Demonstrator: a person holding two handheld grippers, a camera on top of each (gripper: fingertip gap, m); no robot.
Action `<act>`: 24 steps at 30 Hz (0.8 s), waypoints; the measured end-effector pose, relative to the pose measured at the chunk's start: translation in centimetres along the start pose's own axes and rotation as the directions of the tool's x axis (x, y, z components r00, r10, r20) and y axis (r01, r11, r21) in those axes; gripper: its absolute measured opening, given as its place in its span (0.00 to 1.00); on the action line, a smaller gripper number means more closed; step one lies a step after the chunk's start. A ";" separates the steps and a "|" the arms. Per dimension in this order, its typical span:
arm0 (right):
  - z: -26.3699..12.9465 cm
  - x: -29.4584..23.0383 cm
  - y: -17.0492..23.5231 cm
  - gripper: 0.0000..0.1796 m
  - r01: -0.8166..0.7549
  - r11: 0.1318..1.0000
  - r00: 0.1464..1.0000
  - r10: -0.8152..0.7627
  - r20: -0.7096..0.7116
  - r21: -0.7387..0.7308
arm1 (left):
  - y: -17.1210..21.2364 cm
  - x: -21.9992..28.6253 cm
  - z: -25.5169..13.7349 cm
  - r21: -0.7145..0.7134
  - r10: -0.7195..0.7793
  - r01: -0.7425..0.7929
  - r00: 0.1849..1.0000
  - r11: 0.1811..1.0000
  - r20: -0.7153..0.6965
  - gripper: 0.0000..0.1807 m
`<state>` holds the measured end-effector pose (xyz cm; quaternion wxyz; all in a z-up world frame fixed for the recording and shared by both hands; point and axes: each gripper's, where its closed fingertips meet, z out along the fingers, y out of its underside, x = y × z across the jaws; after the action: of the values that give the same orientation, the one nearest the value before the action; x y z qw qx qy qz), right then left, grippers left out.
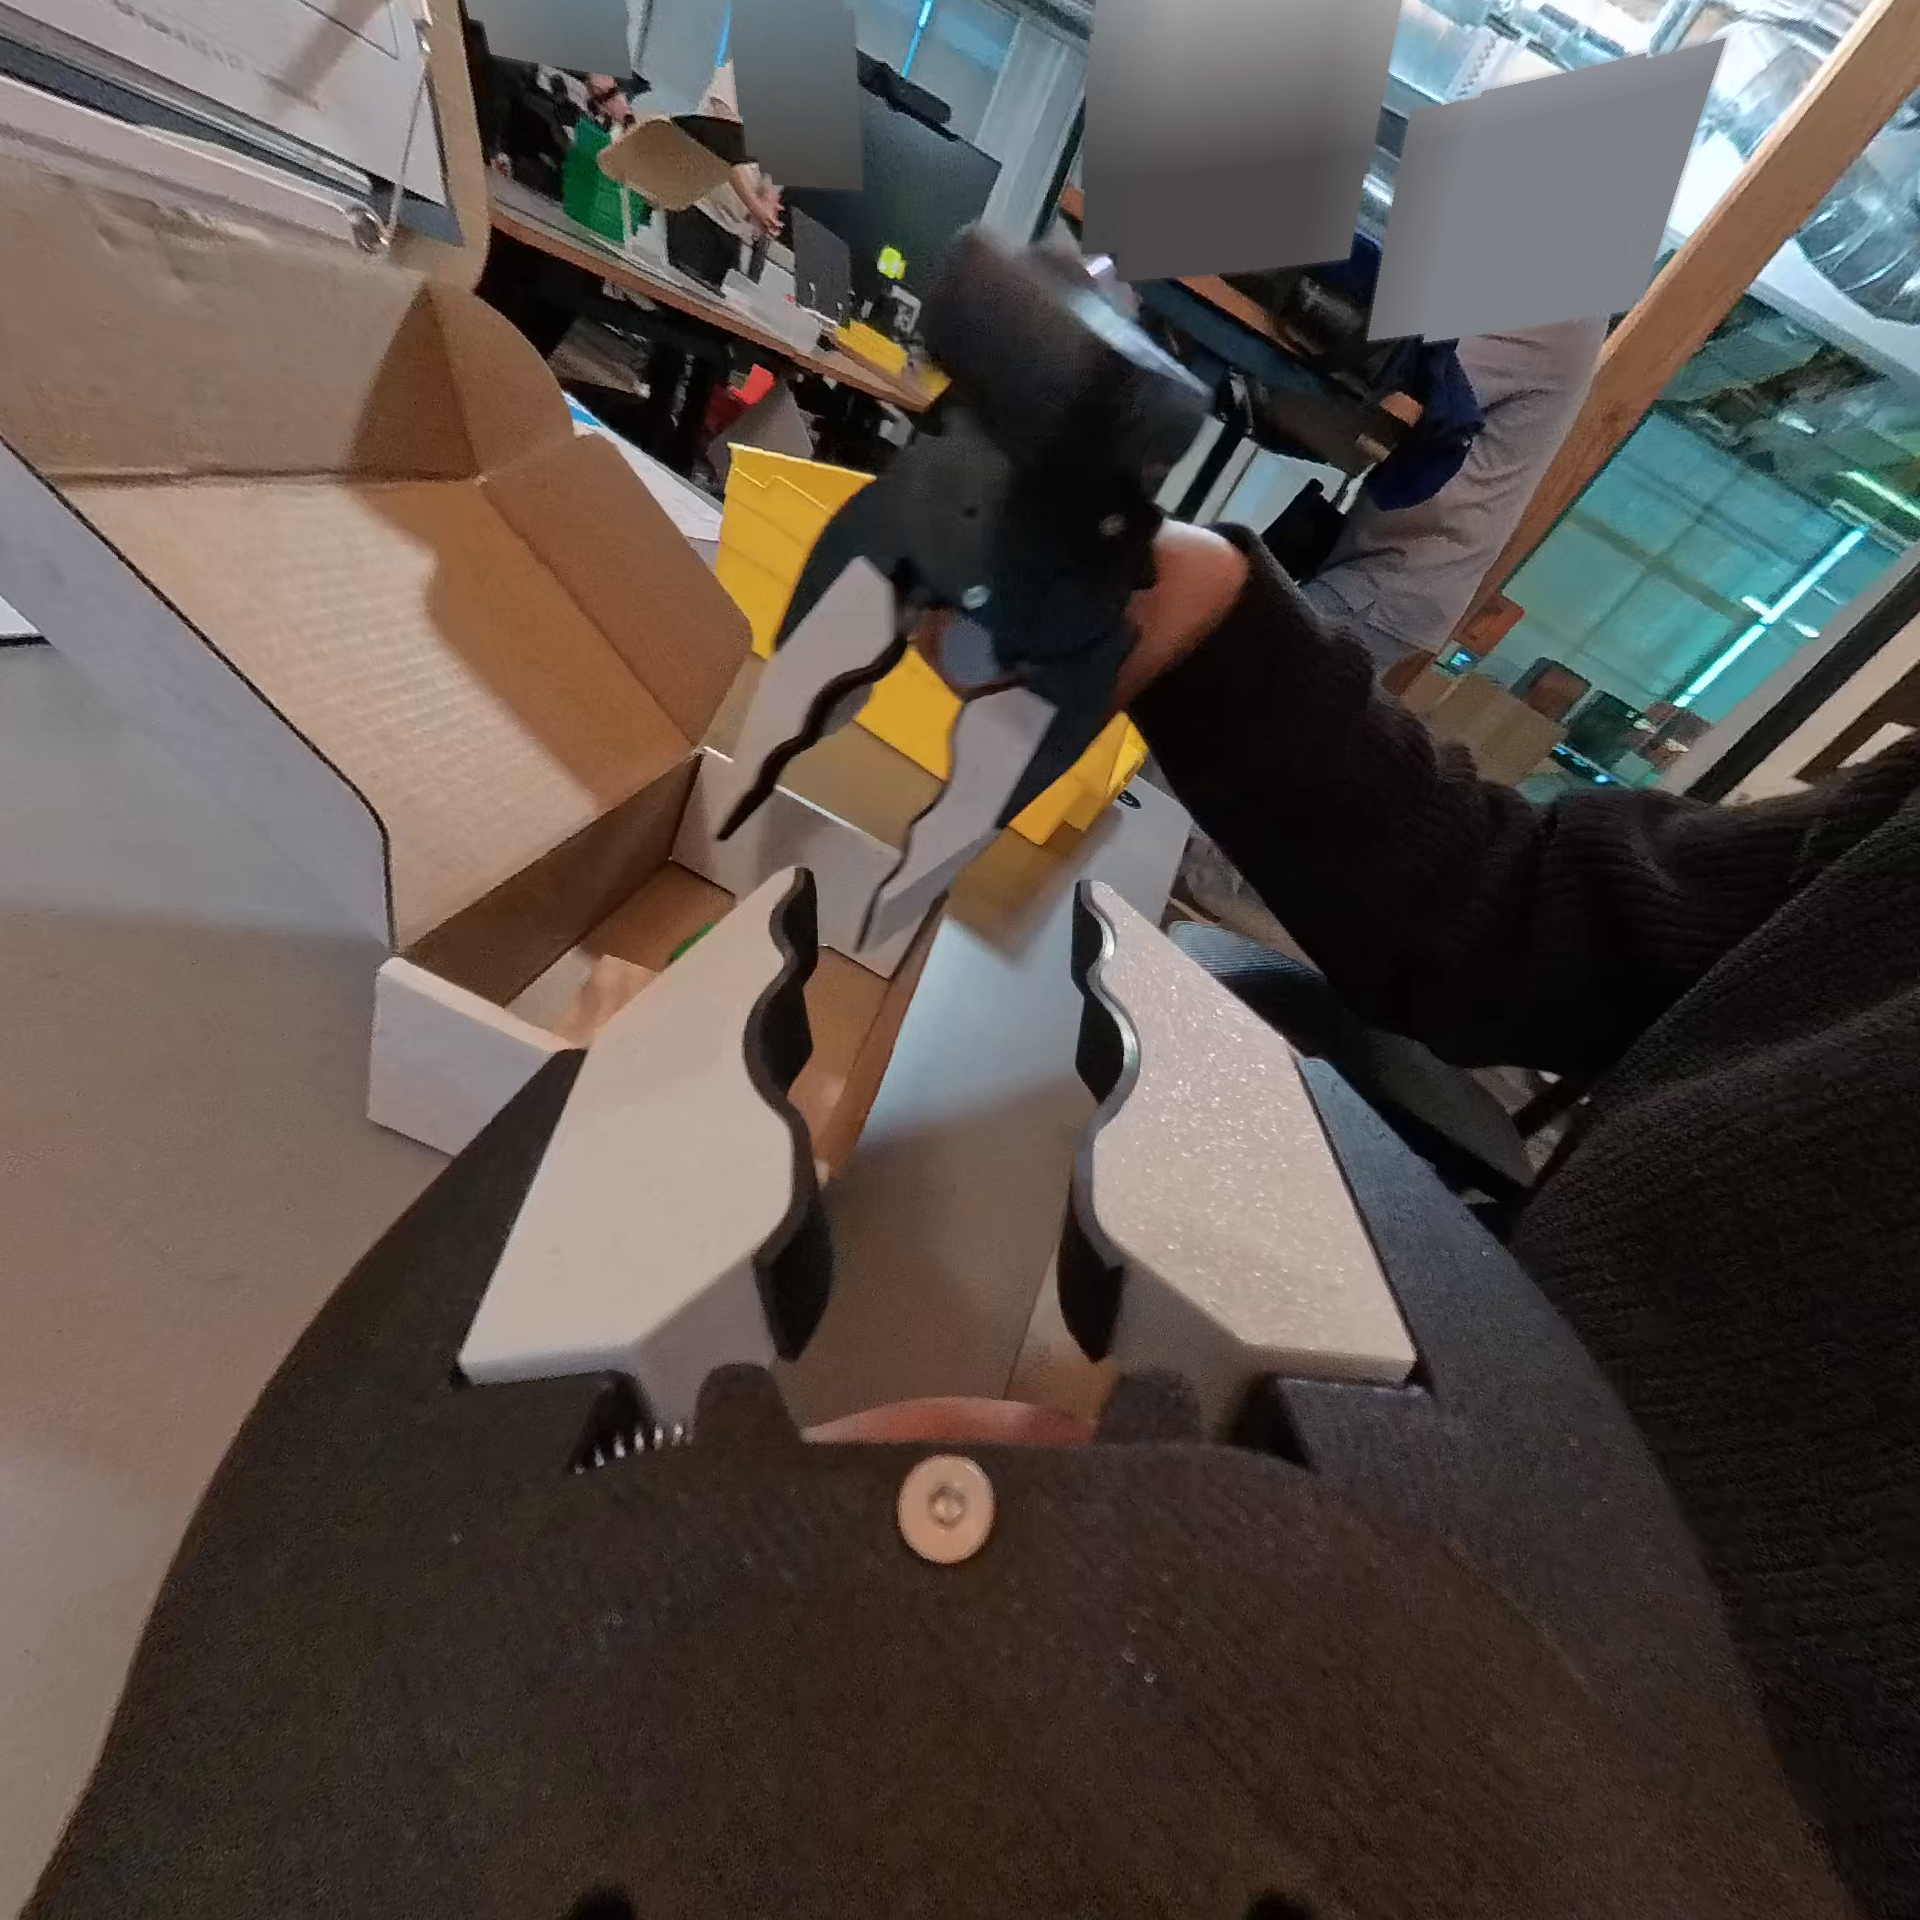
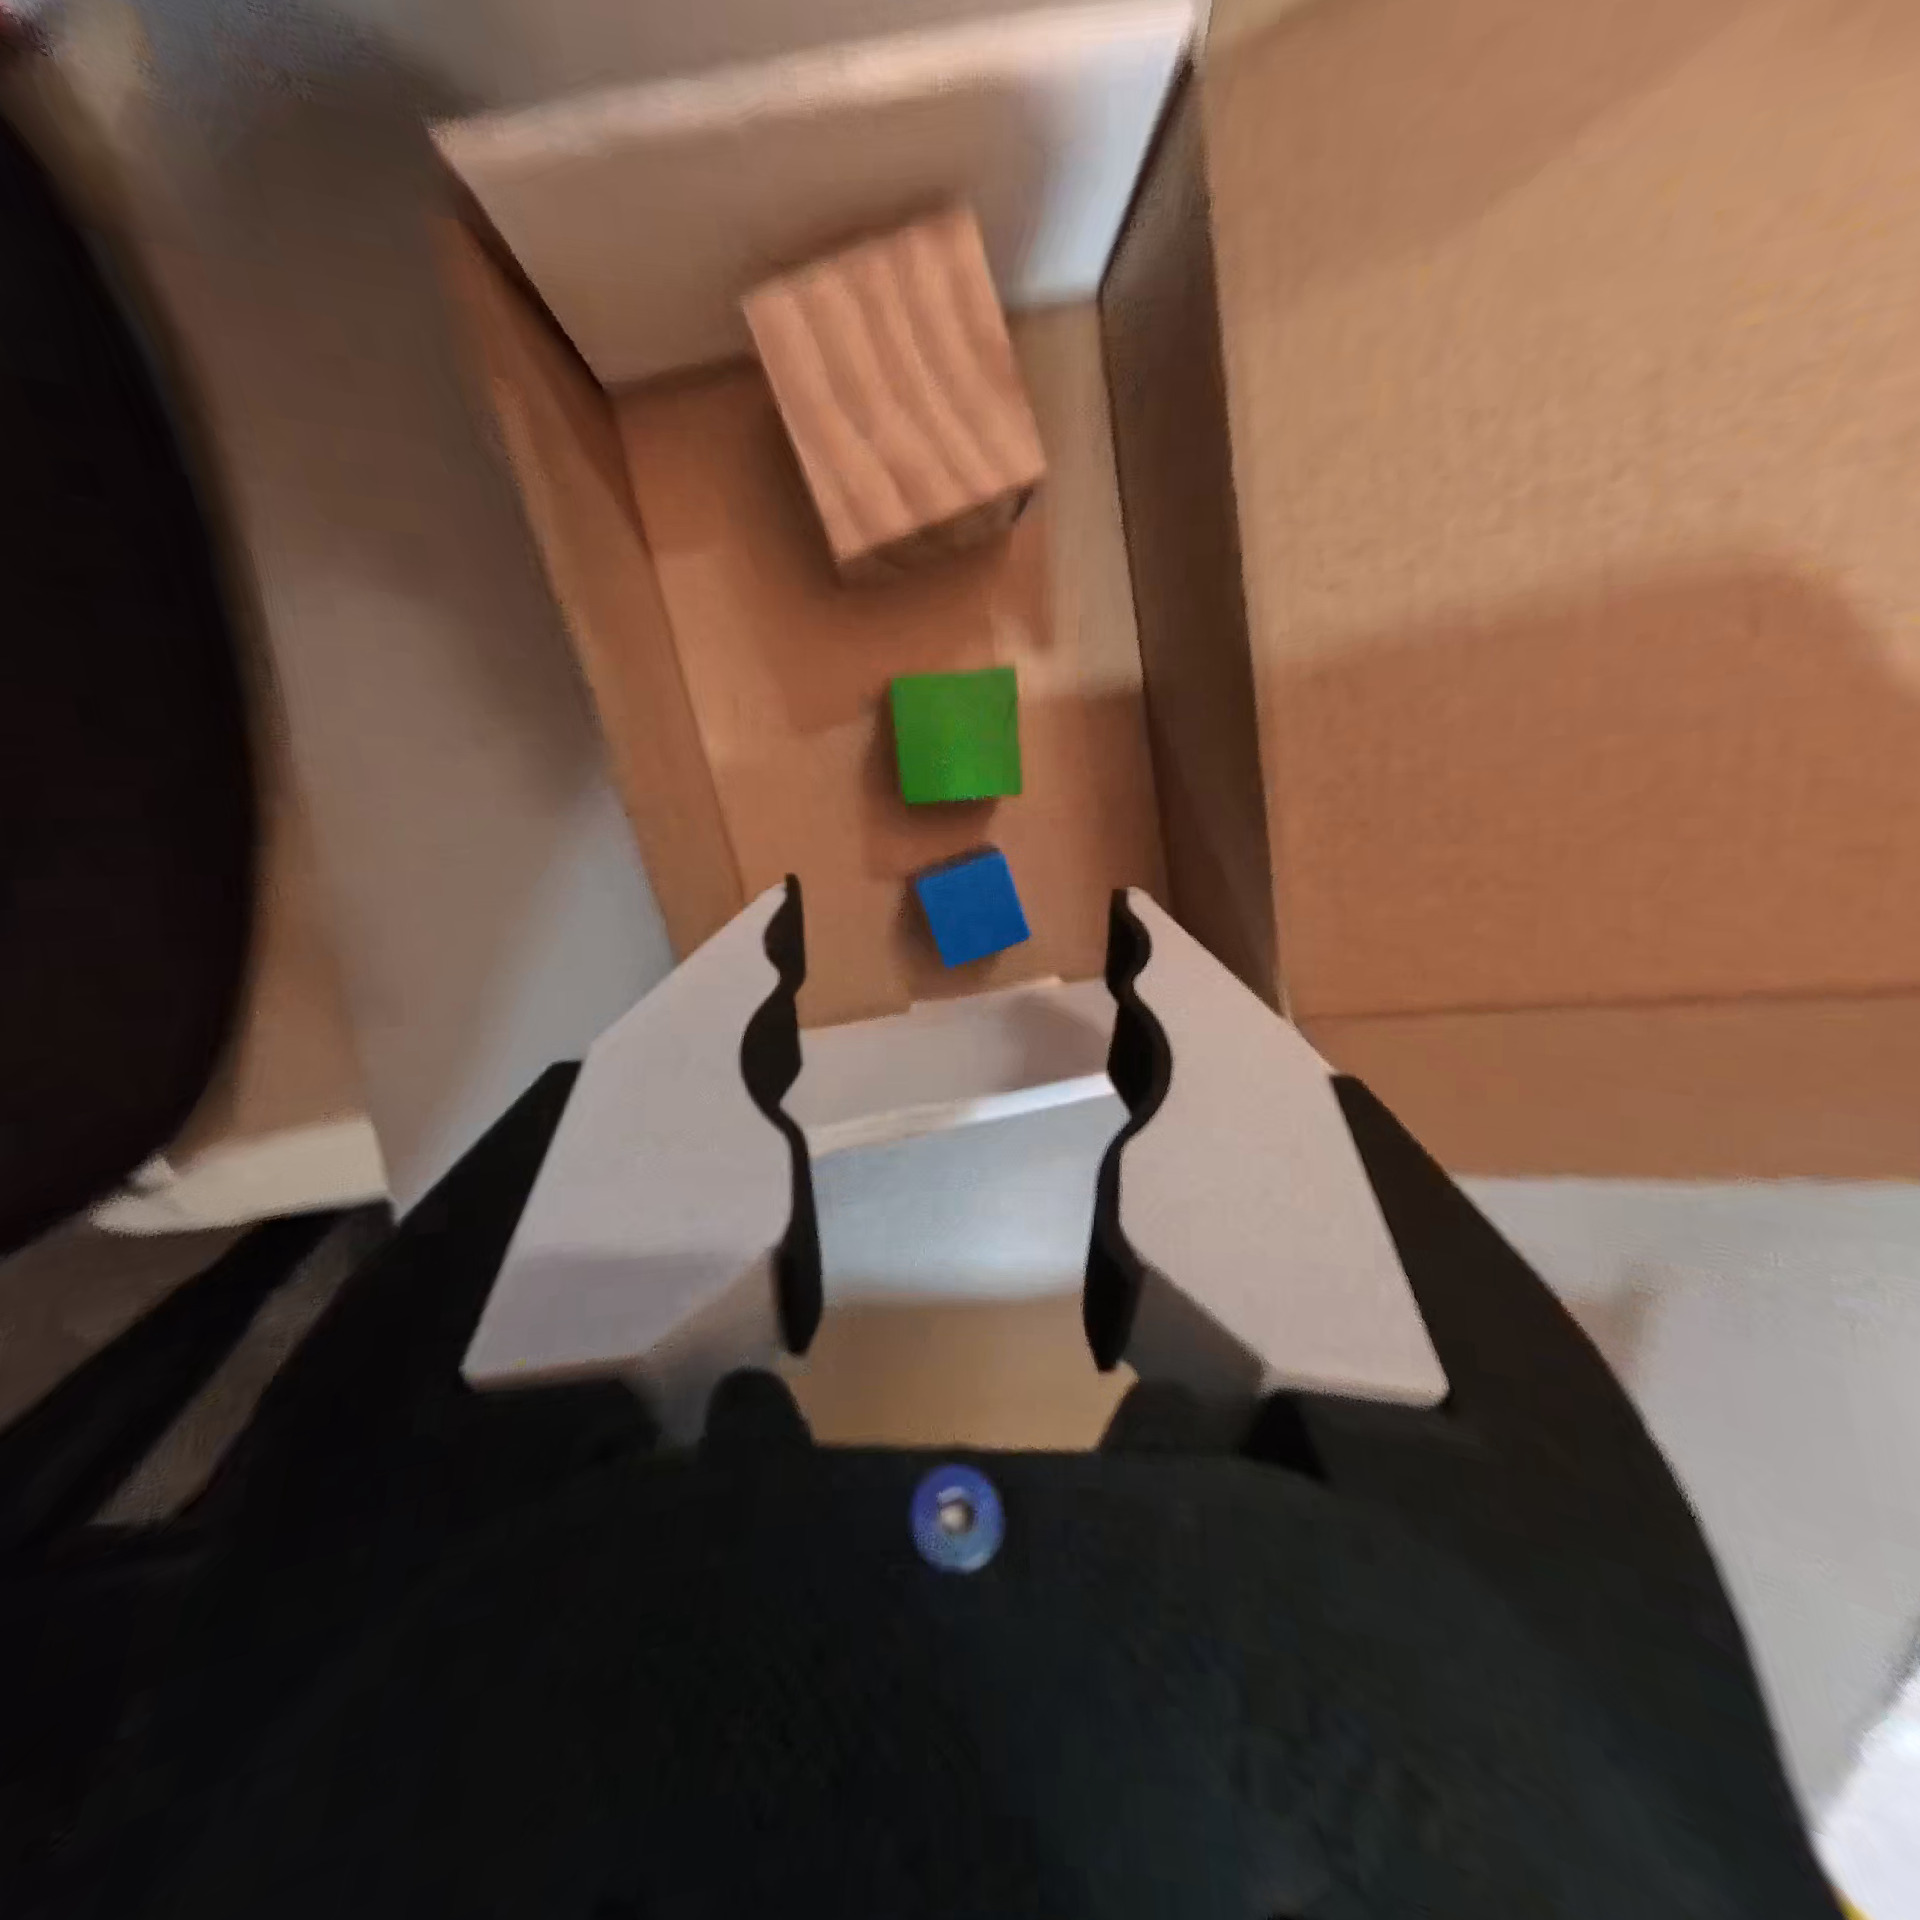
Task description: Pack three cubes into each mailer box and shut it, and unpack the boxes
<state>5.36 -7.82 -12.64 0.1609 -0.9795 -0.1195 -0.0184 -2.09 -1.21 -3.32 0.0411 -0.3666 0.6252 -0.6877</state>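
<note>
My right tongs point(image 2: 954, 920) hang parted and empty over the open mailer box point(image 2: 665, 665); my left tongs point(image 1: 940, 914), also parted and empty, wait at its near edge. Inside lie a wooden cube point(image 2: 894, 384), a green cube point(image 2: 956, 736) and a blue cube point(image 2: 971, 906). Descending crooked, I could snag the wall or nudge the blue cube.

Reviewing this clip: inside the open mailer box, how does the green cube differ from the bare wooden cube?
The green cube is painted a solid colour; the wooden cube is unpainted with visible grain. The green cube looks clearly smaller than the wooden cube. The green cube sits nearly square to the walls of the mailer box, while the wooden cube is turned at an angle. The green cube lies nearer the open right claw. Both rest on the box floor, untouched.
</note>
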 end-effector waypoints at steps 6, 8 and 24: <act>-7.2 4.3 -1.9 0.30 -0.091 0.854 0.914 0.276 -0.297 0.512 | -1.7 -2.2 -1.2 0.103 -0.095 0.088 0.994 0.991 0.057 0.26; -8.8 6.0 -1.0 0.33 -0.128 0.787 0.854 0.397 -0.336 0.604 | -2.5 -3.5 -1.7 0.145 -0.192 0.183 0.980 0.972 0.050 0.26; -6.5 7.5 -1.2 0.20 -0.500 0.239 0.704 0.672 0.230 0.832 | -3.5 -11.8 -0.3 0.228 -0.453 0.403 0.856 0.886 0.249 0.12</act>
<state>12.36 -7.09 -5.60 0.6233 -0.7303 0.2789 0.0185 7.70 5.88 -5.48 0.0101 -0.5906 0.4543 -0.6669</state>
